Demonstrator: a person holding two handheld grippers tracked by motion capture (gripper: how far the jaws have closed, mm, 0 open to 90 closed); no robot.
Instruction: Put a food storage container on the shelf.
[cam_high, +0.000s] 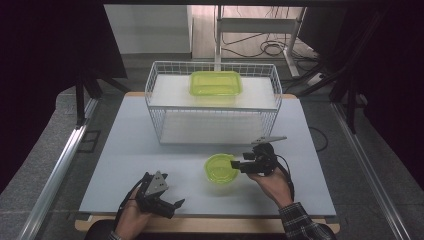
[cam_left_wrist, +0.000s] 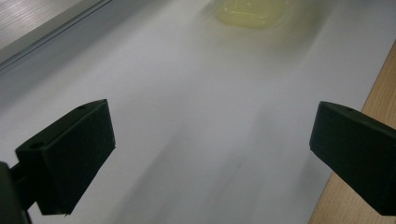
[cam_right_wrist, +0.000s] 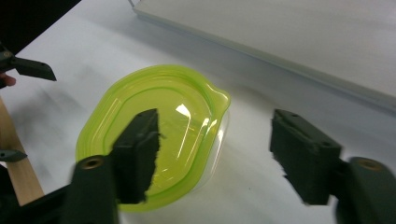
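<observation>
Near the table's (cam_high: 150, 165) front edge, the right gripper (cam_right_wrist: 217, 161) straddles the round green container's (cam_right_wrist: 154, 135) rim with jaws apart, gripping nothing, likely needing to close there, while the left gripper (cam_left_wrist: 210, 154) waits open

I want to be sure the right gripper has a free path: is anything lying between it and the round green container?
Nothing visible does. The right gripper is right at the round green container, jaws open, one jaw over its lid and the other beside its rim over the bare table. The wire basket stands farther back.
</observation>
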